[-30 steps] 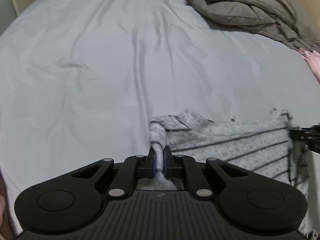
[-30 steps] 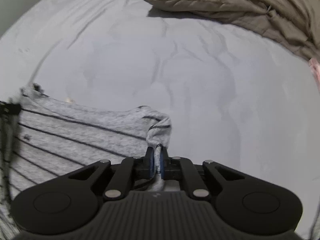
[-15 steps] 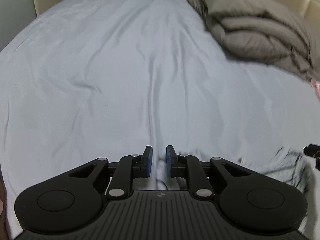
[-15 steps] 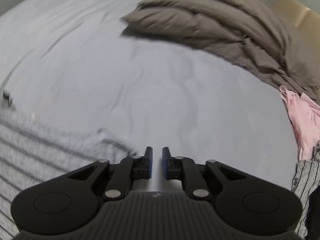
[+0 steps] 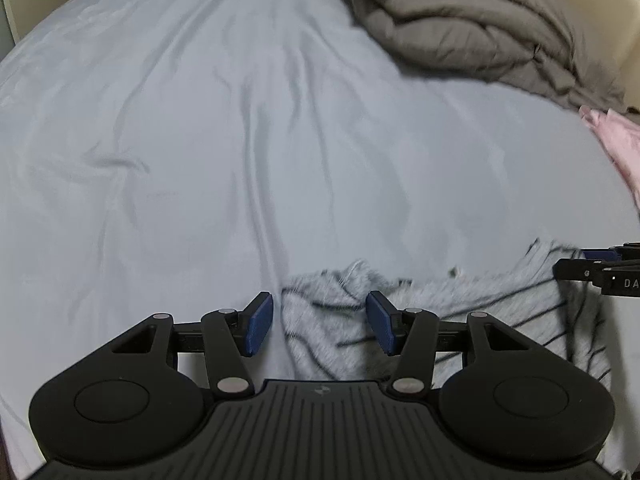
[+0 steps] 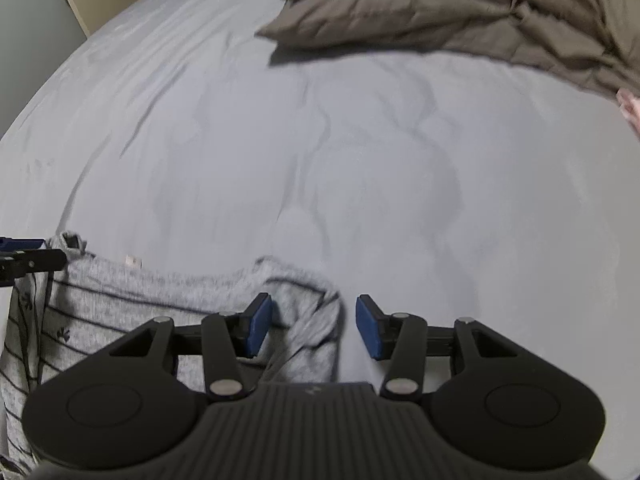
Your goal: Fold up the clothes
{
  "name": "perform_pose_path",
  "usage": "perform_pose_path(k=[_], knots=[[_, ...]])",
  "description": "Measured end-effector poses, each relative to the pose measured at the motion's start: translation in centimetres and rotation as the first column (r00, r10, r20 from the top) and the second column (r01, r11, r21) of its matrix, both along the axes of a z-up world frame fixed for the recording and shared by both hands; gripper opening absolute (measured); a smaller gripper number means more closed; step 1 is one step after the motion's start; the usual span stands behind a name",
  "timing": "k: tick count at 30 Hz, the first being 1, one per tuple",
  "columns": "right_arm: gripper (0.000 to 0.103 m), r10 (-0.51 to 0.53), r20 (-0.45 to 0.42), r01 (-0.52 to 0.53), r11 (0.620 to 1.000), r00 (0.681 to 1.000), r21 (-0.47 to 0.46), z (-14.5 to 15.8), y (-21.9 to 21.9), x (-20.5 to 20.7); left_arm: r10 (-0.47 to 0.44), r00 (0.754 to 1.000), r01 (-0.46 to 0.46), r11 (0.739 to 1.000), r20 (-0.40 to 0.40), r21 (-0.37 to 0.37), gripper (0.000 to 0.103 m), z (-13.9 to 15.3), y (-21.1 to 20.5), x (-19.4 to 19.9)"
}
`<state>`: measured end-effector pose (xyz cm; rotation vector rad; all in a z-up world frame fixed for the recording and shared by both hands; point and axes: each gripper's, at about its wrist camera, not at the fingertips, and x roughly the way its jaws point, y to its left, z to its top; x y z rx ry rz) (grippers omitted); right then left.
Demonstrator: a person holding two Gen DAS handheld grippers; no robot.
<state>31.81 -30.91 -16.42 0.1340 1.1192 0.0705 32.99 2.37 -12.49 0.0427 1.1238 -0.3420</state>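
Releasing both corners of the striped top on the bed

Opening now: left gripper point(image 5: 319, 324) jaws are spreading, blue pads point(image 5: 259, 323) well apart. Grey striped top point(image 5: 472, 312) lies bunched between them, a rumpled corner of it, but neither pad presses on it; cloth sits loose in the gap, closer to the right-hand pad. Left-hand pad is over bare sheet.

Right gripper point(image 6: 313, 327) same story: jaws opening, pads point(image 6: 368, 332) apart, the other corner of the striped top point(image 6: 132, 304) slack between them. The folded-over corner sits nearer the left-hand pad and may brush it, cannot tell for sure. The right-hand pad is clear of the cloth, over bare sheet.

Top lies on the pale grey bedsheet point(image 5: 200, 140), at the near edge of both views, stretched across between the two grippers. Dark thin stripes run along it. A small white tag point(image 6: 134, 261) shows at its far edge in the right wrist view. Cloth is blurred in the left wrist view.

Each gripper's tip shows at the edge of the other's view: right one at the far right of the left wrist view point(image 5: 600, 270), left one at the far left of the right wrist view point(image 6: 24, 258), both just beside the outer ends of the top.

Brown-grey duvet point(image 5: 460, 24) is piled at the far right of the bed, well apart from the top. Pink garment point(image 5: 616, 140) sits at the right edge, below the duvet. Sheet is wrinkled with long creases.
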Motion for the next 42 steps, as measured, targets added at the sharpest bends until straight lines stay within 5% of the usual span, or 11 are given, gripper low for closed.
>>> perform_pose_path(k=[4,6,9,26,34,42], knots=[[0.05,0.019,0.009,-0.019,1.0,1.0,-0.004,-0.7,0.6,-0.2,0.017,1.0,-0.017,0.999,-0.013,-0.029,0.034,0.1,0.3,0.0],[0.02,0.046,0.014,-0.046,0.999,0.999,-0.002,-0.6,0.9,-0.3,0.017,1.0,-0.017,0.999,-0.008,-0.045,0.012,0.4,0.4,0.0],[0.009,0.068,0.034,-0.068,0.998,0.997,-0.002,-0.1,1.1,-0.7,-0.002,1.0,0.003,0.999,0.015,-0.039,0.009,1.1,0.2,-0.3],[0.008,0.136,0.293,-0.154,0.987,0.946,0.039,13.6,1.3,-11.6,-0.085,0.958,0.127,0.982,0.275,-0.142,0.008,13.0,3.2,-9.8],[0.008,0.211,0.405,-0.238,0.971,0.89,0.015,18.8,2.4,-22.2,-0.141,0.905,0.236,0.951,0.401,-0.198,0.008,18.1,4.4,-18.9],[0.008,0.277,0.463,-0.325,0.945,0.842,0.026,19.0,2.8,-32.1,-0.245,0.829,0.39,0.897,0.502,-0.206,0.006,18.7,6.3,-28.6]])
